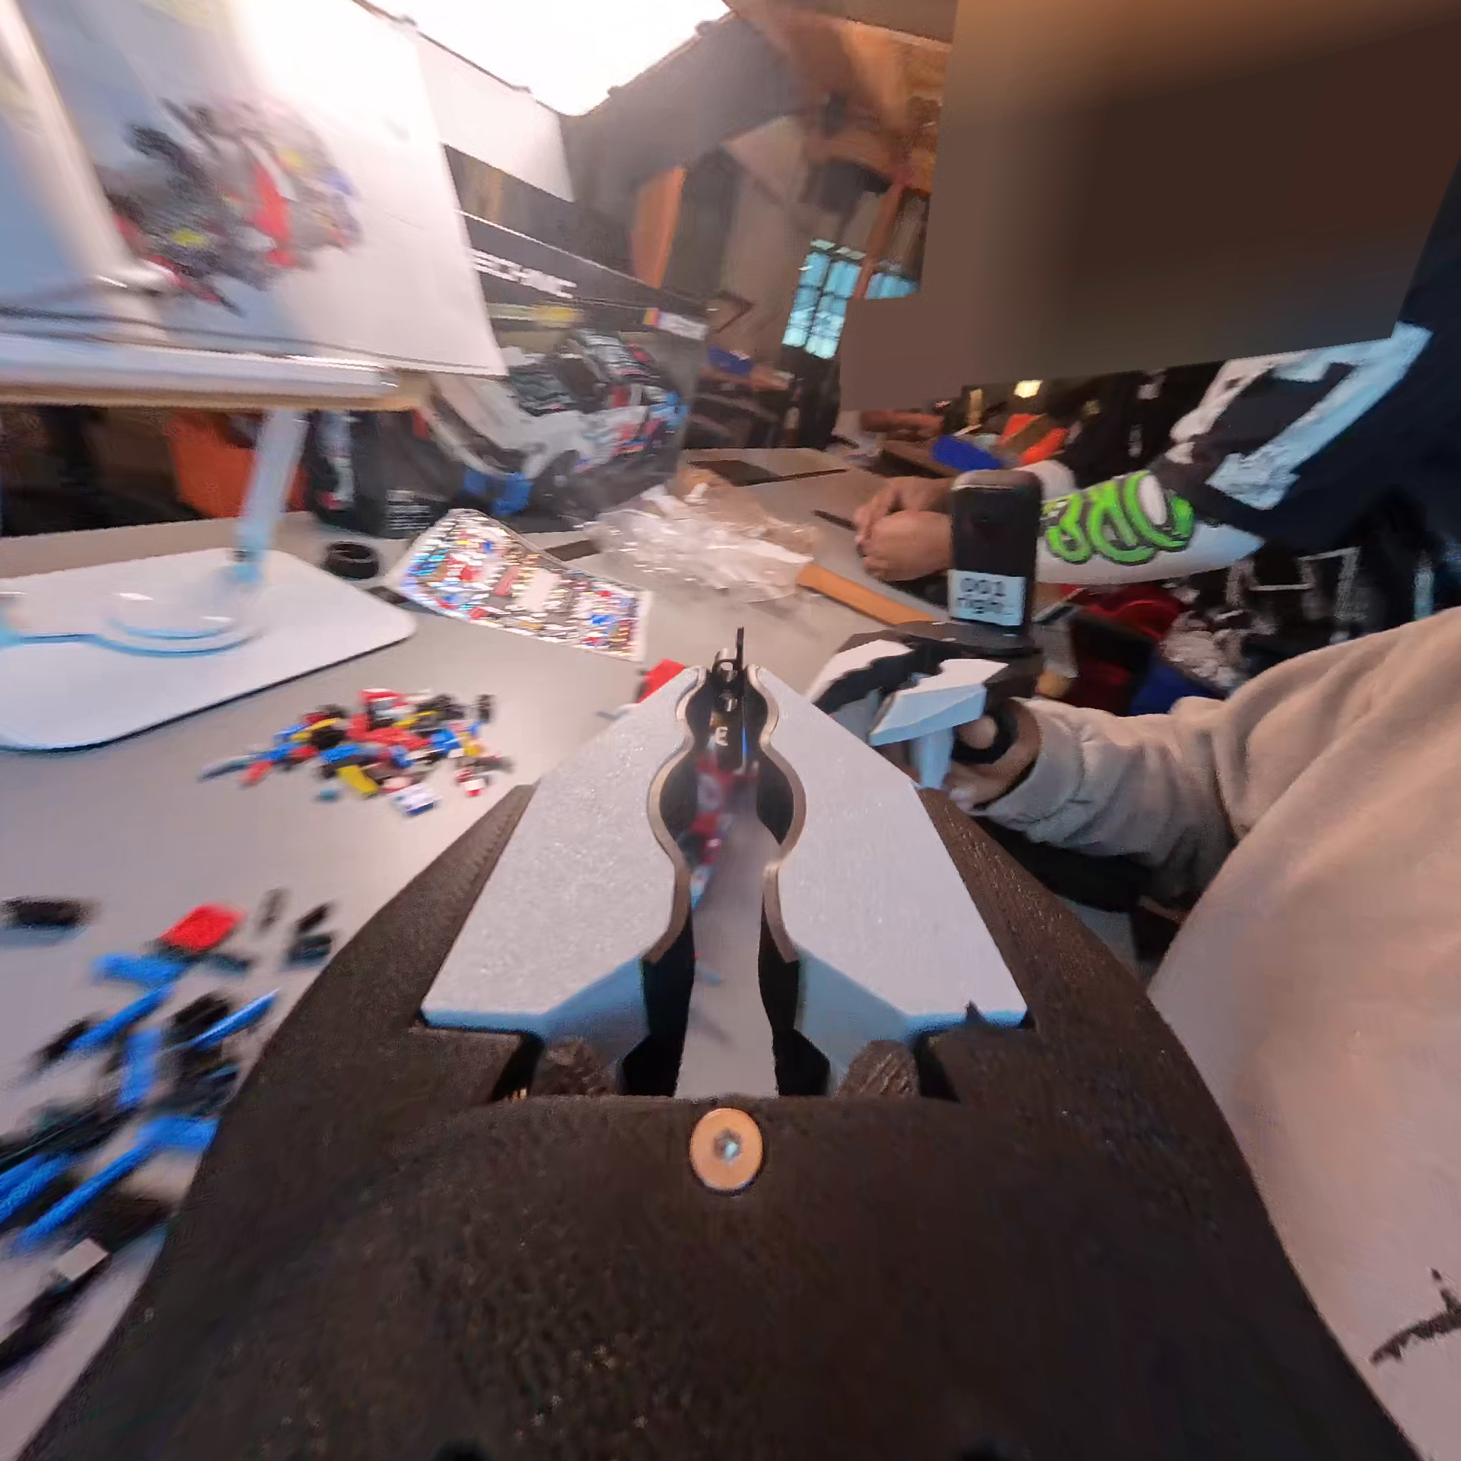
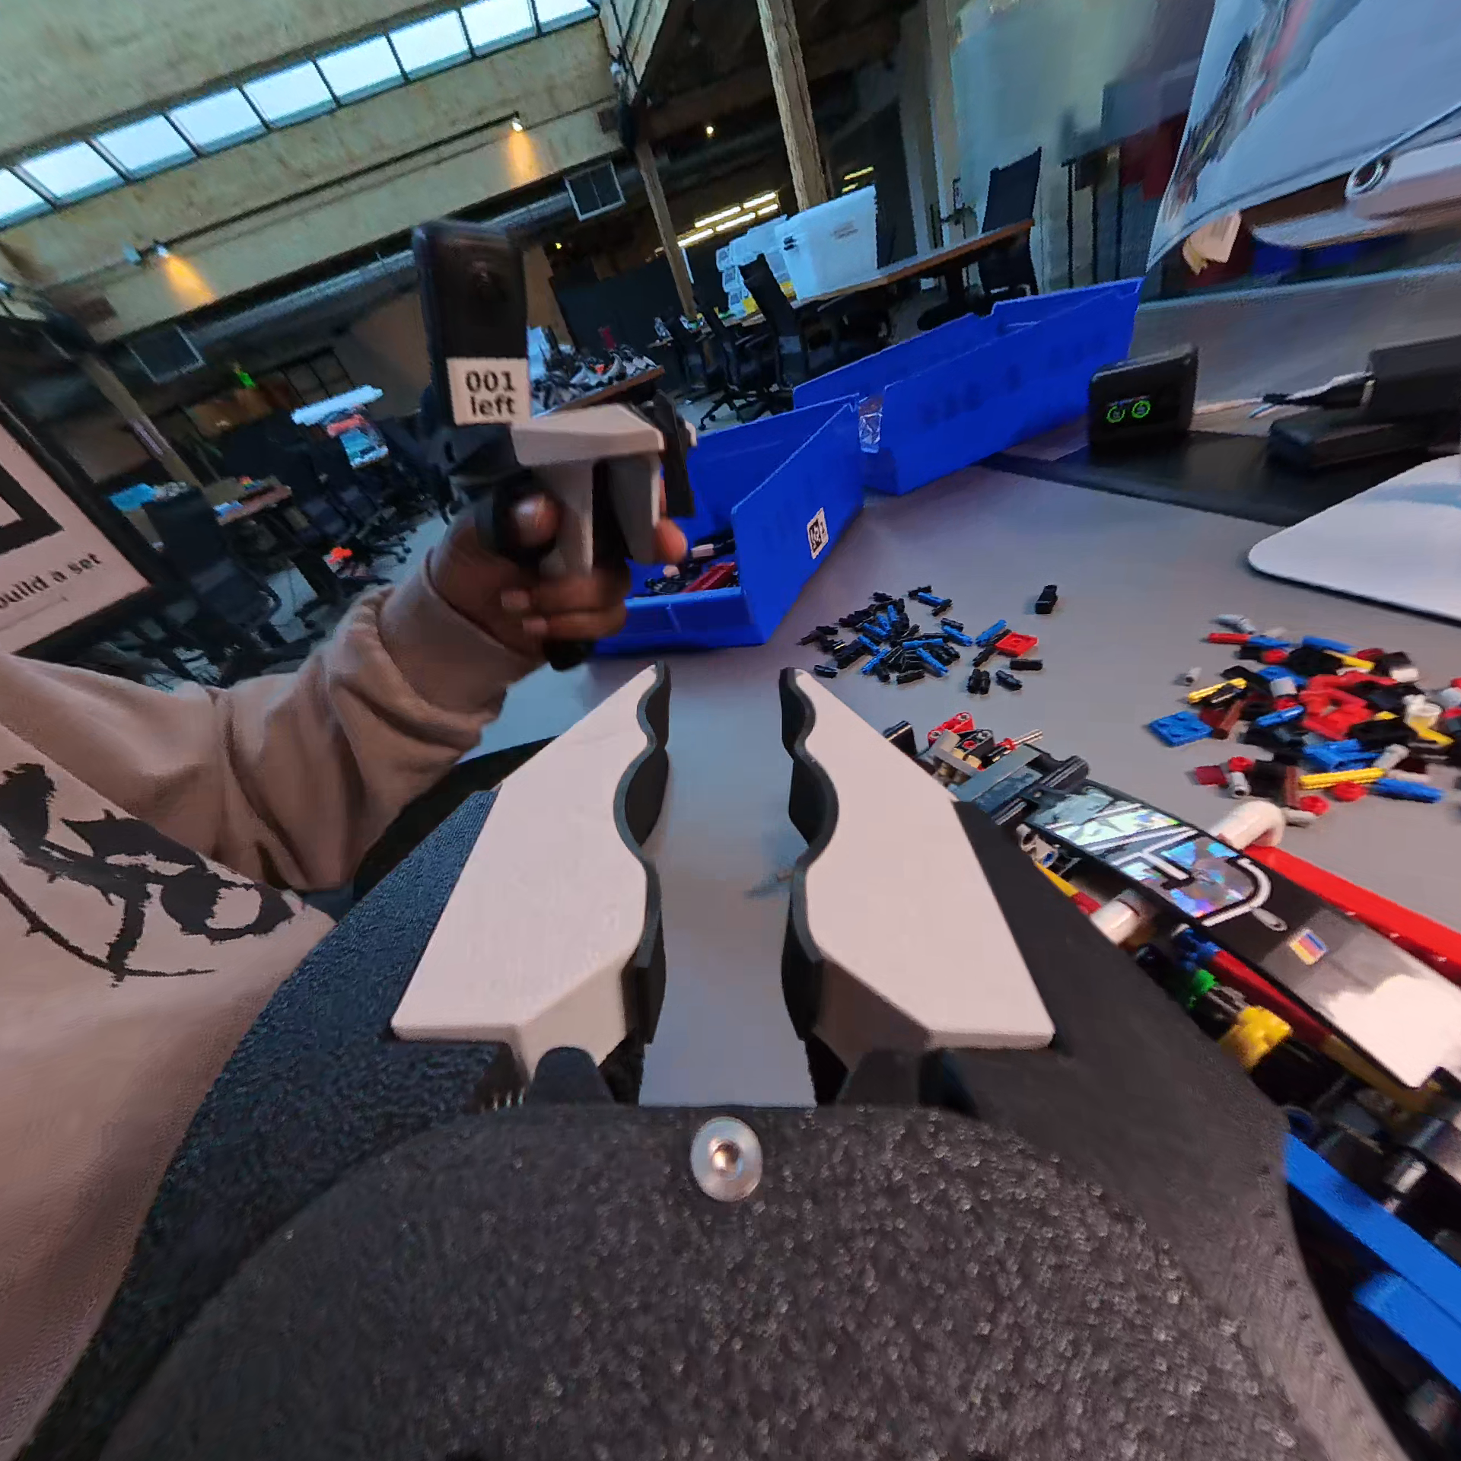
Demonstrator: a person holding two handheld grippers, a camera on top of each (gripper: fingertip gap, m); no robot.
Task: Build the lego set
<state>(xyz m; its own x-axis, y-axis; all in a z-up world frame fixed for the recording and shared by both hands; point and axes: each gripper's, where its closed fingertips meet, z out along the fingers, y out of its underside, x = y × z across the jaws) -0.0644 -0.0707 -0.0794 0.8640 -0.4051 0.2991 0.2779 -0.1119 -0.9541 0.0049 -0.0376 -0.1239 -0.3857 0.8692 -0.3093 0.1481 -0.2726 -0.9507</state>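
My left gripper [image 1: 729, 681] is shut on a small black lego piece [image 1: 727, 715] that sticks up between its tips. It is held in the air above the grey table [image 1: 158, 838]. It also shows in the right wrist view [image 2: 624, 466], raised in a hand. Through its finger gap I see part of the red lego model [image 1: 711, 798]. My right gripper [image 2: 723, 684] is open and empty, low over the table, with the long black, red and blue car model [image 2: 1186, 885] just to its right. The right gripper also shows in the left wrist view [image 1: 909, 700].
Loose piles of bricks lie on the table [image 2: 917, 640] [image 2: 1328, 719] [image 1: 379, 743] [image 1: 142, 1043]. Blue bins [image 2: 798, 522] stand at the back. An instruction booklet [image 1: 237, 198] sits on a white stand [image 1: 198, 632]. A sticker sheet [image 1: 530, 593], plastic bags [image 1: 696, 537] and another person's hands [image 1: 901, 530] are beyond.
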